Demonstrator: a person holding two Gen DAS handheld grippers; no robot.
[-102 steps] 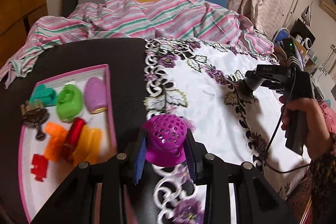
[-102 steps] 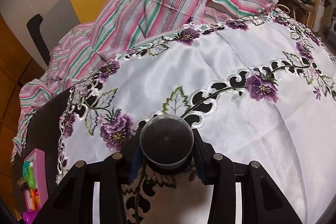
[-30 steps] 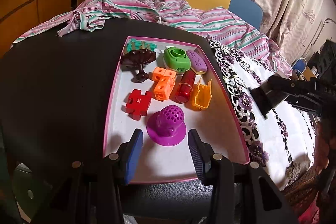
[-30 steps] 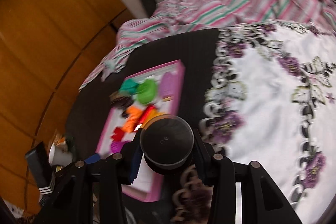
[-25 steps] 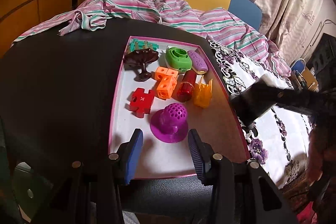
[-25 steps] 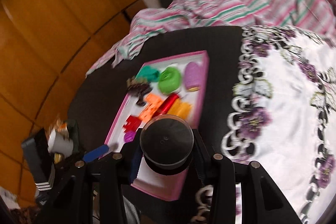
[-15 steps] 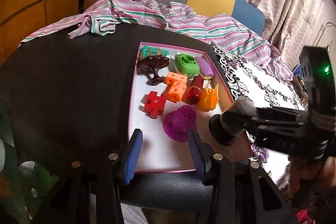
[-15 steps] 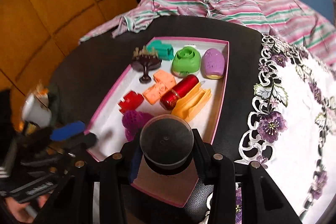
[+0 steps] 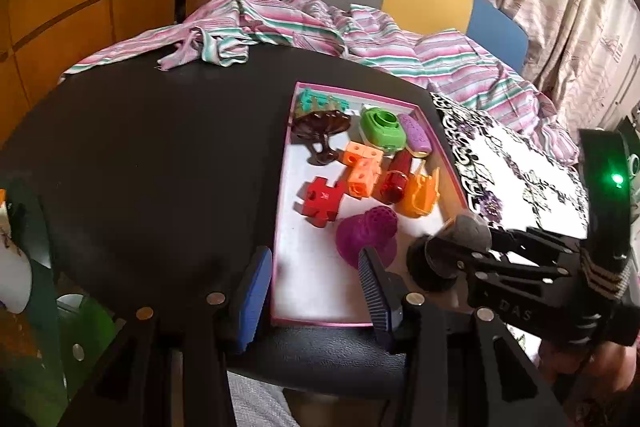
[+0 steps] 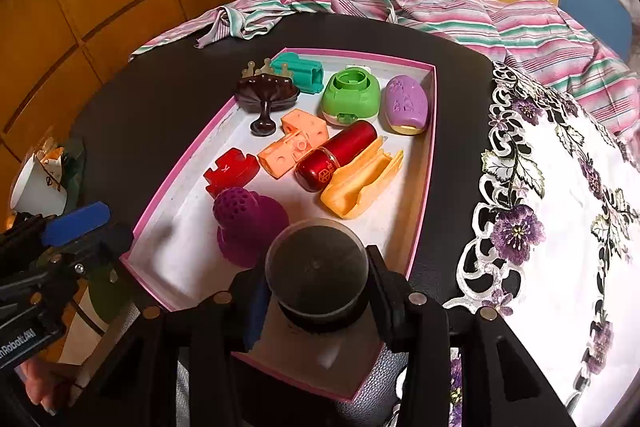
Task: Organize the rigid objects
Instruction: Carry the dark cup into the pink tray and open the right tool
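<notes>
A pink-rimmed white tray (image 10: pixel 424 155) on the black table holds several toys. Nearest me among them is a purple perforated dome (image 10: pixel 248 223), standing free. My right gripper (image 10: pixel 316 279) hangs low over the tray's near corner. A black round container (image 10: pixel 316 263) sits between its jaws, which are opening, though the pads still look pressed to its sides. From the left wrist view, the same container (image 9: pixel 444 255) is down at the tray's near right corner (image 9: pixel 452 183). My left gripper (image 9: pixel 312 255) is open and holds nothing, over the tray's near left edge and just short of the dome (image 9: pixel 368 231).
The tray also holds a red block (image 10: pixel 232 171), orange blocks (image 10: pixel 292 147), a red cylinder (image 10: pixel 340 151), a yellow piece (image 10: pixel 360 183), a green toy (image 10: pixel 352 99) and a brown stemmed dish (image 10: pixel 266 99). An embroidered white cloth (image 10: pixel 560 187) lies to the right, striped fabric (image 10: pixel 440 11) behind.
My left gripper let go of the purple dome in the tray and drew back to the left. My right gripper swung from the cloth to the tray's near corner with the black container.
</notes>
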